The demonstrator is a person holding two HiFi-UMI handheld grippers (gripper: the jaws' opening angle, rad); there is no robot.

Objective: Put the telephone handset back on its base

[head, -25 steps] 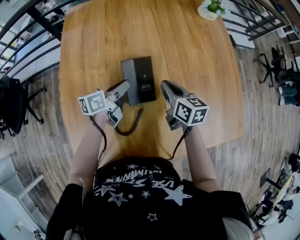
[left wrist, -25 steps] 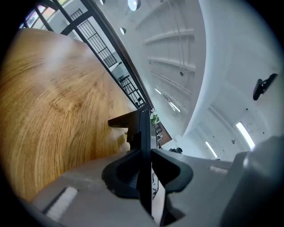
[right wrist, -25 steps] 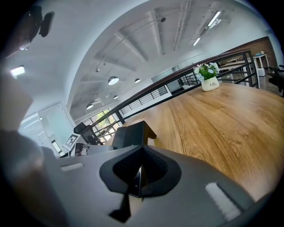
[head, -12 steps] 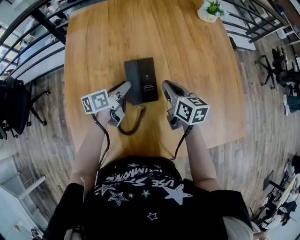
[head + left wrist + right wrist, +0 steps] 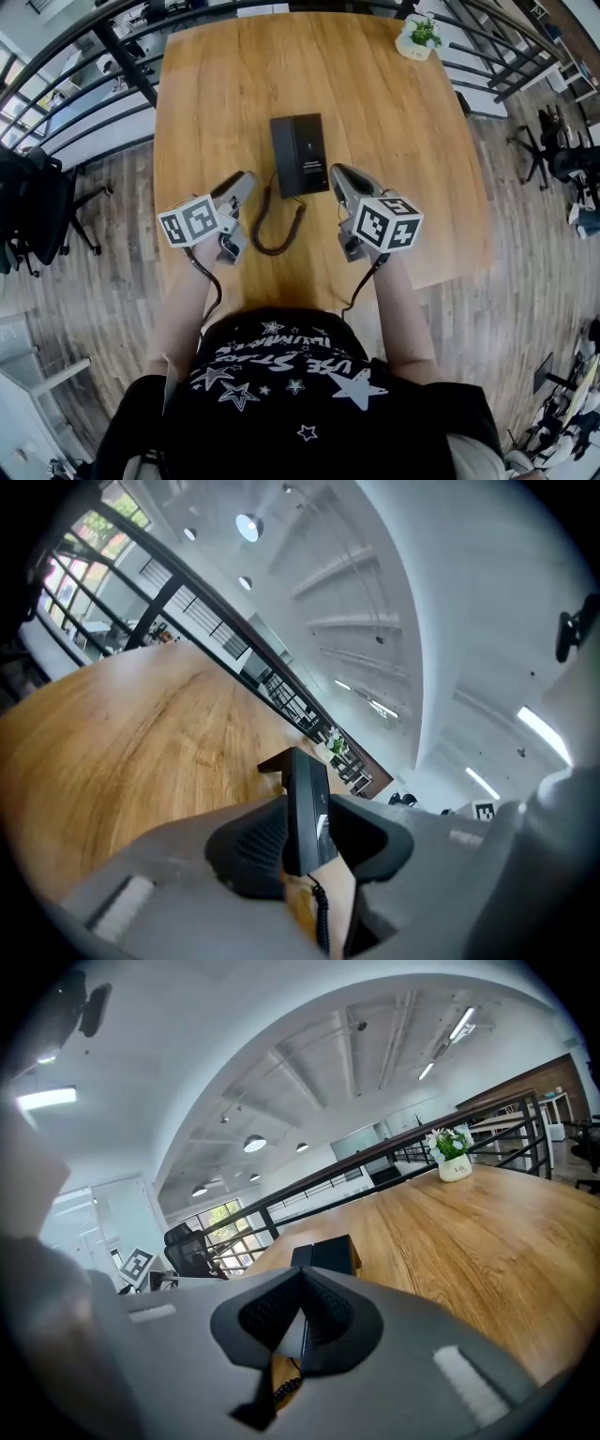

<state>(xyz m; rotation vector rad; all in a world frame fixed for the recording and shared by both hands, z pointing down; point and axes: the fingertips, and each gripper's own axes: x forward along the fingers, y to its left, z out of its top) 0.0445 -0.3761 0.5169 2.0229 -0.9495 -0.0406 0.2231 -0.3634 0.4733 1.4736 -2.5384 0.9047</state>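
Observation:
The black telephone base (image 5: pixel 309 155) lies mid-table on the wooden table (image 5: pixel 403 141). The handset (image 5: pixel 282 155) rests in its cradle along the base's left side. Its coiled cord (image 5: pixel 272 230) loops toward me. My left gripper (image 5: pixel 242 184) hangs just left of the phone, apart from it, jaws open and empty. In the left gripper view the phone (image 5: pixel 305 808) shows beyond the gap of that gripper (image 5: pixel 309 844). My right gripper (image 5: pixel 339 178) sits right of the base, shut on nothing; in its own view the right gripper (image 5: pixel 300 1314) has pads meeting.
A small potted plant (image 5: pixel 415 36) stands at the table's far right corner. A metal railing (image 5: pixel 112 56) runs behind and left of the table. A dark office chair (image 5: pixel 28 216) stands on the floor at the left.
The left gripper's jaws have opened and drawn back left, away from the handset, which stays on the base. The right gripper has kept its place beside the phone.

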